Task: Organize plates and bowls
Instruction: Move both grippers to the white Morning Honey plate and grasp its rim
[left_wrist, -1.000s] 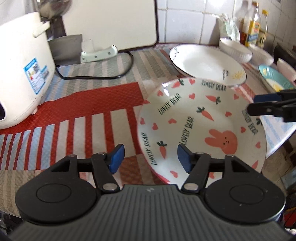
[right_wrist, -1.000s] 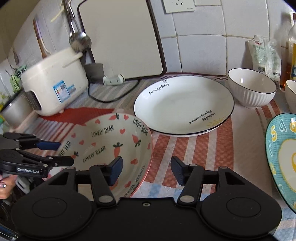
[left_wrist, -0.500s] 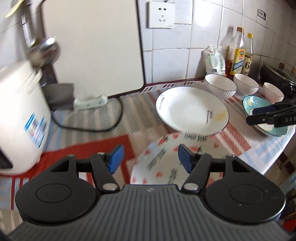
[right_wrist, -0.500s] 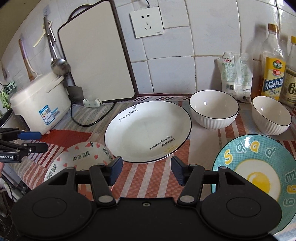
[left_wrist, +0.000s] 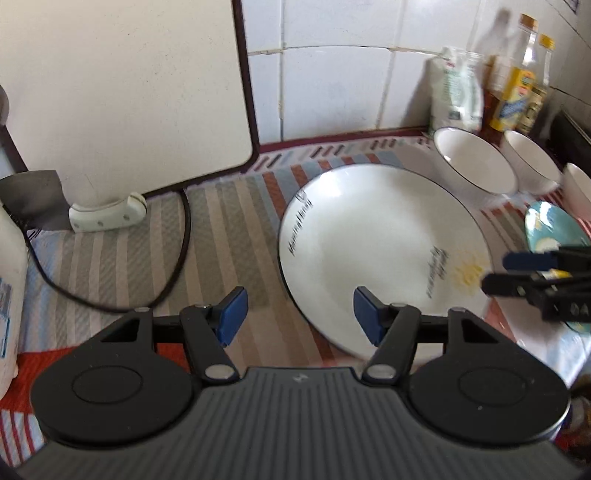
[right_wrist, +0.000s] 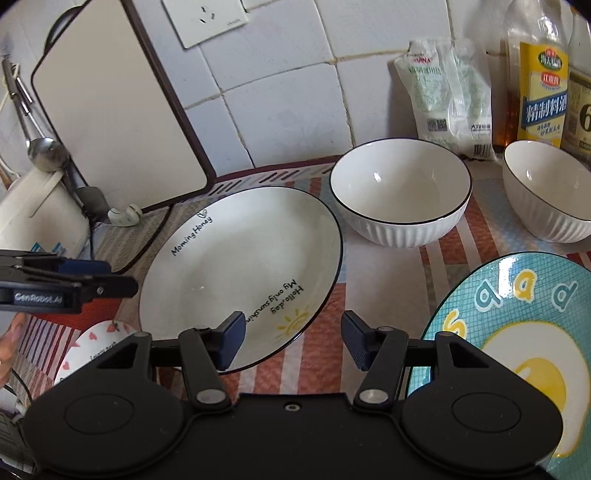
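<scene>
Left wrist view: left hand-held gripper (left_wrist: 298, 314) hung with fingers spread wide and nothing between them, just above the near-left rim of the white plate (left_wrist: 380, 251). Lay flat on the striped desk (left_wrist: 229, 229), that plate, bare inside save for printed lettering and a small sun. Judged the step in hand to be a reach for this plate: best taken at the near rim, one finger slid under the lip and one over, closed gently, then lifted level to avoid a slip. Beyond it stood two white bowls (left_wrist: 476, 166), both seemingly empty, and a teal plate (left_wrist: 554, 229) partly hidden by the right hand-held gripper (left_wrist: 495, 273), whose fingers sat slightly apart, gripping nothing.

Right wrist view: right hand-held gripper (right_wrist: 293, 339) likewise wide apart and empty, poised over the gap between the white plate (right_wrist: 240, 266) and the teal egg-print plate (right_wrist: 517, 332). Nearer ribbed bowl (right_wrist: 400, 192) and farther ribbed bowl (right_wrist: 550, 192) stood upright, apart, nothing inside either. Peeked out at lower left, a pink heart-print plate (right_wrist: 92, 343), mostly hidden. Worth keeping clear of the bottles and the packet behind the bowls during any lift.
</scene>
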